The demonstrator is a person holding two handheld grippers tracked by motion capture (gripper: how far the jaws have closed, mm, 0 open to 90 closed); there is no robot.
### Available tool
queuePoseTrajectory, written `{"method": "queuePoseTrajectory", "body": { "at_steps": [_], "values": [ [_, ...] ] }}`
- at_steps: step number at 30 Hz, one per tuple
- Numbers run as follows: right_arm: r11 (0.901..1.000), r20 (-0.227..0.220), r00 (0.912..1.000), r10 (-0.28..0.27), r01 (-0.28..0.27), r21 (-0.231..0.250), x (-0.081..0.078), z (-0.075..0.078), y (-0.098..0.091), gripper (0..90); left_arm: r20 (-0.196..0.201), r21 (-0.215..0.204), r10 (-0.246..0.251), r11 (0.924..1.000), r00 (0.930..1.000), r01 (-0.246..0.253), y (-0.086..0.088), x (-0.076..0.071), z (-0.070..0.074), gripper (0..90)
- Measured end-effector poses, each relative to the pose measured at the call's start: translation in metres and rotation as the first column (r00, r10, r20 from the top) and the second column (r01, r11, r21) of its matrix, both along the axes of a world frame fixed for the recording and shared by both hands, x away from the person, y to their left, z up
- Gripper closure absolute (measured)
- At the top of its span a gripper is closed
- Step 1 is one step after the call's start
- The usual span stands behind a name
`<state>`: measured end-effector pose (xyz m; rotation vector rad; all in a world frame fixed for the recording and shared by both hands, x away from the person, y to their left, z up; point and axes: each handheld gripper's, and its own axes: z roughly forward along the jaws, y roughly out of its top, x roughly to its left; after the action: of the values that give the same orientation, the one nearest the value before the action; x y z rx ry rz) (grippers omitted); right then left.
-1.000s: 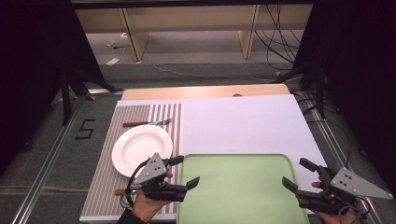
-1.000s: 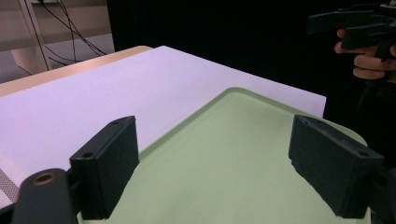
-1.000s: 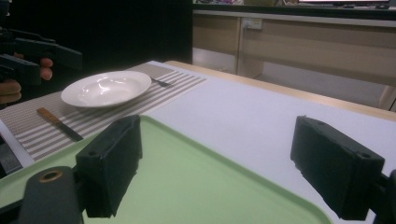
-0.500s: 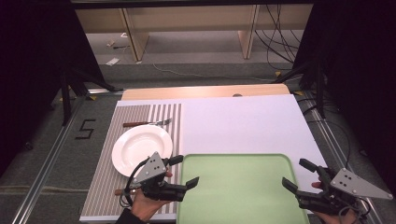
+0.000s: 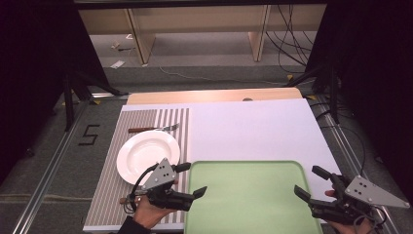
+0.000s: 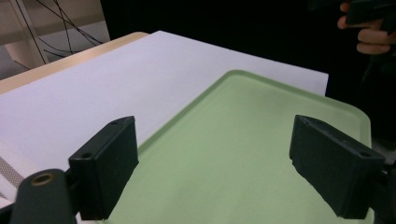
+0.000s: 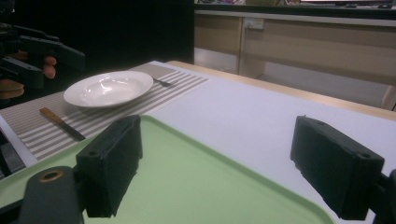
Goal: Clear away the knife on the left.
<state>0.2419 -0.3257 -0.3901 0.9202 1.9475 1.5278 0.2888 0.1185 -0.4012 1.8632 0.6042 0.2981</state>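
You had both grippers low at the near edge of the table, one at each side of the green tray (image 5: pixel 248 195). Left gripper (image 5: pixel 191 180) sat over the tray's left rim, jaws spread wide, nothing between them; in the left gripper view the tray surface lay bare between the two black pads (image 6: pixel 105 172). Right gripper (image 5: pixel 311 181) hovered at the tray's right rim, jaws also wide apart and empty; the right gripper view (image 7: pixel 215 172) looked across the tray toward the placemat.

The tray lay flat on the white table cover (image 5: pixel 243 126), near side, right of the striped placemat (image 5: pixel 146 122). On the mat: a white plate (image 5: pixel 147 153), a fork (image 5: pixel 153 128) just beyond it, and a wooden-handled knife (image 7: pixel 60 123) on the near side of the plate, partly under your left hand (image 5: pixel 148 209) in the high view.

Step, as I judged it: you were at the start, lined up on the tray, nothing grasped yet. Likely a two-handed tray pickup or shift, though the plate was near enough to the left gripper to be the target instead; couldn't tell for sure.

Next move called for dropping each gripper so one jaw went under or outside the rim, closing both evenly, and lifting level. The rim looked thin and low, so a shallow approach angle mattered.
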Motion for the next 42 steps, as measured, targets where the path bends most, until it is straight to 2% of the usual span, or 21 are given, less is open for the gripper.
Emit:
{"method": "queuePoseTrajectory", "body": {
  "at_steps": [4, 7, 9, 13, 23, 28, 31, 34, 39, 42],
  "values": [
    [1.0000, 0.002, 1.0000, 0.000, 0.000, -0.001, 0.000, 0.000, 0.000, 17.7, -0.011, 0.045, -0.011, 0.9989, 0.9999, 0.012, 0.002, 0.002, -0.001, 15.1],
    [1.0000, 0.001, 1.0000, -0.001, 0.001, -0.002, -0.001, 0.000, 0.000, 17.8, -0.045, 0.077, -0.027, 0.9965, 0.9986, 0.031, 0.004, 0.005, -0.003, 15.1],
    [1.0000, -0.001, 1.0000, -0.001, 0.001, 0.000, -0.001, 0.000, 0.000, 17.8, -0.045, 0.106, -0.023, 0.9940, 0.9987, 0.028, 0.006, 0.007, -0.005, 15.1],
    [1.0000, -0.001, 1.0000, 0.000, 0.000, 0.002, -0.001, 0.000, 0.000, 17.8, -0.054, 0.133, -0.023, 0.9906, 0.9983, 0.030, 0.011, 0.009, -0.007, 15.2],
    [1.0000, -0.002, 1.0000, 0.003, -0.003, 0.003, -0.001, 0.000, 0.000, 17.8, -0.075, 0.226, -0.019, 0.9735, 0.9970, 0.036, 0.023, 0.014, -0.011, 15.4],
    [1.0000, -0.005, 1.0000, 0.001, -0.001, 0.002, -0.001, 0.000, 0.000, 17.8, -0.107, 0.288, -0.016, 0.9566, 0.9941, 0.047, 0.031, 0.015, -0.012, 15.5],
    [1.0000, -0.004, 1.0000, 0.001, -0.001, 0.006, -0.001, 0.000, 0.000, 17.8, -0.126, 0.327, -0.020, 0.9431, 0.9918, 0.060, 0.034, 0.017, -0.013, 15.7],
    [1.0000, -0.003, 1.0000, 0.003, -0.003, 0.004, -0.002, 0.000, 0.000, 17.8, -0.143, 0.379, -0.021, 0.9226, 0.9895, 0.074, 0.038, 0.017, -0.014, 15.7],
    [1.0000, -0.004, 1.0000, 0.004, -0.004, 0.006, -0.002, 0.000, 0.000, 17.9, -0.170, 0.433, -0.023, 0.8965, 0.9852, 0.096, 0.041, 0.017, -0.018, 16.6],
    [1.0000, -0.008, 1.0000, 0.004, -0.004, 0.002, -0.002, 0.000, 0.000, 17.9, -0.185, 0.489, -0.027, 0.8646, 0.9823, 0.116, 0.041, 0.017, -0.021, 16.7]
  ]
}}
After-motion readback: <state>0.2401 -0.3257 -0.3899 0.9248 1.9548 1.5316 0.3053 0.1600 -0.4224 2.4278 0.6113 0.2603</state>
